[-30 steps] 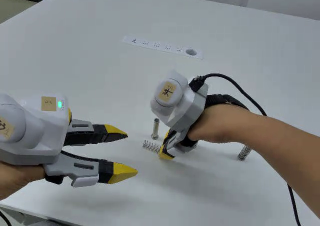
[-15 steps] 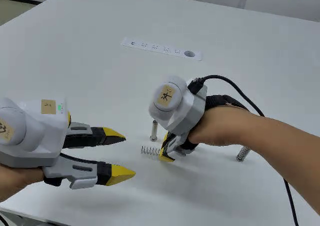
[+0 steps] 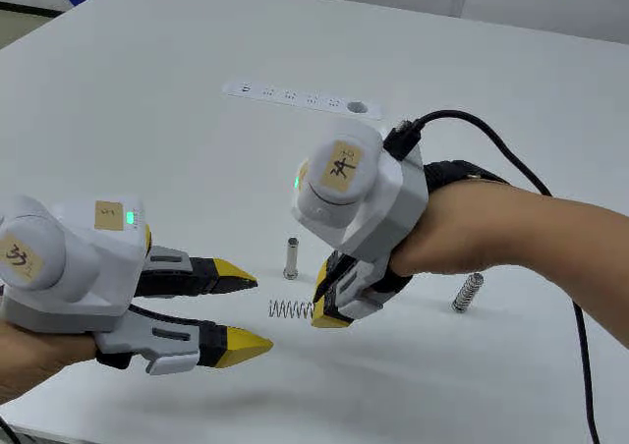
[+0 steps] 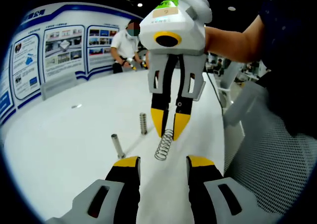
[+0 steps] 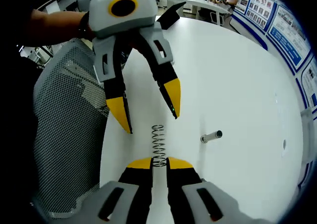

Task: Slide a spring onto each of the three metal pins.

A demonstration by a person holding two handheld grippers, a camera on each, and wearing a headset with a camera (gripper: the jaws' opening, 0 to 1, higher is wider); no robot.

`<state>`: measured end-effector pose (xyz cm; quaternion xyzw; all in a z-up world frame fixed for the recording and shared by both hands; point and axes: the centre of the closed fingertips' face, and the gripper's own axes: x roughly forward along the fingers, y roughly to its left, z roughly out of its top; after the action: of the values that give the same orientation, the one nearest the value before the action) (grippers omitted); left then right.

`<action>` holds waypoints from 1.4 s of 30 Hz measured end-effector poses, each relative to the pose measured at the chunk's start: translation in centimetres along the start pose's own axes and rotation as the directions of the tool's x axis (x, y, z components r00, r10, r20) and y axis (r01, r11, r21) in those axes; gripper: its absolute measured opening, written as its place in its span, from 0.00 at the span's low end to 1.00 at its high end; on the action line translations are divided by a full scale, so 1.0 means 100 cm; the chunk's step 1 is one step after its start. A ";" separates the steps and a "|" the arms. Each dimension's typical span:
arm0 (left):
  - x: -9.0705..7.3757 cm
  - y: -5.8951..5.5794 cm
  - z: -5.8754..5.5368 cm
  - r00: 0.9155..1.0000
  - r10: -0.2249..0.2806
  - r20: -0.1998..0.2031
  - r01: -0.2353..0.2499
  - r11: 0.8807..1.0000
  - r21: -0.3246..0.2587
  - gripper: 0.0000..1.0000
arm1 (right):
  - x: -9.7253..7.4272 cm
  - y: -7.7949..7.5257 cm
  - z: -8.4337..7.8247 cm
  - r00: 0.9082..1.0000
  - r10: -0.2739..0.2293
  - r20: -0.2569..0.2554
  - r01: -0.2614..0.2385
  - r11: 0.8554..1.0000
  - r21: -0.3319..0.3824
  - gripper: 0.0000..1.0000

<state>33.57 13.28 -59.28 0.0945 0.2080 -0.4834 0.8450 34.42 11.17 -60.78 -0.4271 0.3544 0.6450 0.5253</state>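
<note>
While the right tongs clamp a spring and the left tongs gape, the spring probably needs lifting and aligning over the upright pin.

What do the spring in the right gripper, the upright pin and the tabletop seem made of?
The spring looks like thin bare steel wire: grey coils with glints. The pin looks like metal, steel or aluminium: smooth grey cylinder with a bright highlight. The tabletop is white, matte and smooth; laminate or painted board, cannot tell.
</note>
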 end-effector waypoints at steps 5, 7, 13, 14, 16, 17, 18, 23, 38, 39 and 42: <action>0.003 -0.006 0.006 1.000 -0.023 0.011 0.023 0.999 0.032 0.32 | -0.006 0.005 0.004 1.000 0.001 0.002 -0.001 1.000 -0.027 0.11; 0.004 -0.008 0.008 1.000 -0.028 0.013 0.028 0.999 0.040 0.31 | -0.007 0.007 0.005 1.000 0.002 0.003 -0.002 0.999 -0.032 0.11; 0.005 -0.009 0.010 0.999 -0.036 0.018 0.035 0.998 0.059 0.27 | -0.009 0.009 0.008 1.000 0.000 0.009 0.001 0.999 -0.053 0.11; 0.005 -0.010 0.010 0.999 -0.038 0.019 0.037 0.997 0.063 0.26 | -0.009 0.009 0.008 1.000 0.000 0.007 0.001 0.999 -0.055 0.11; 0.005 -0.011 0.011 0.999 -0.042 0.021 0.041 0.997 0.067 0.23 | -0.009 0.009 0.008 1.000 0.000 0.006 0.001 0.998 -0.060 0.11; 0.005 -0.011 0.011 0.999 -0.044 0.023 0.043 0.997 0.070 0.21 | -0.010 0.010 0.008 1.000 0.000 0.006 0.001 0.998 -0.060 0.11; 0.005 -0.011 0.011 0.999 -0.046 0.022 0.044 0.996 0.073 0.20 | -0.010 0.010 0.008 1.000 -0.001 0.006 0.001 0.998 -0.061 0.11; 0.006 -0.013 0.011 0.998 -0.057 0.018 0.055 0.995 0.083 0.15 | -0.013 0.011 0.009 1.000 0.001 0.008 -0.001 0.998 -0.068 0.11; 0.004 -0.011 0.012 0.998 -0.056 0.019 0.054 0.994 0.090 0.11 | -0.032 0.013 0.026 0.998 -0.015 0.060 0.021 0.996 -0.091 0.11; 0.004 -0.011 0.011 0.998 -0.056 0.016 0.055 0.995 0.088 0.11 | -0.034 0.013 0.029 0.997 -0.016 0.072 0.022 0.995 -0.093 0.11; 0.004 -0.012 0.011 0.998 -0.059 0.015 0.058 0.995 0.086 0.11 | -0.038 0.014 0.038 0.995 -0.017 0.102 0.027 0.995 -0.099 0.11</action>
<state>32.97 11.95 -58.43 0.1205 0.1824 -0.5173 0.8274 32.65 12.91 -55.77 -0.4237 0.2897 0.6770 0.5276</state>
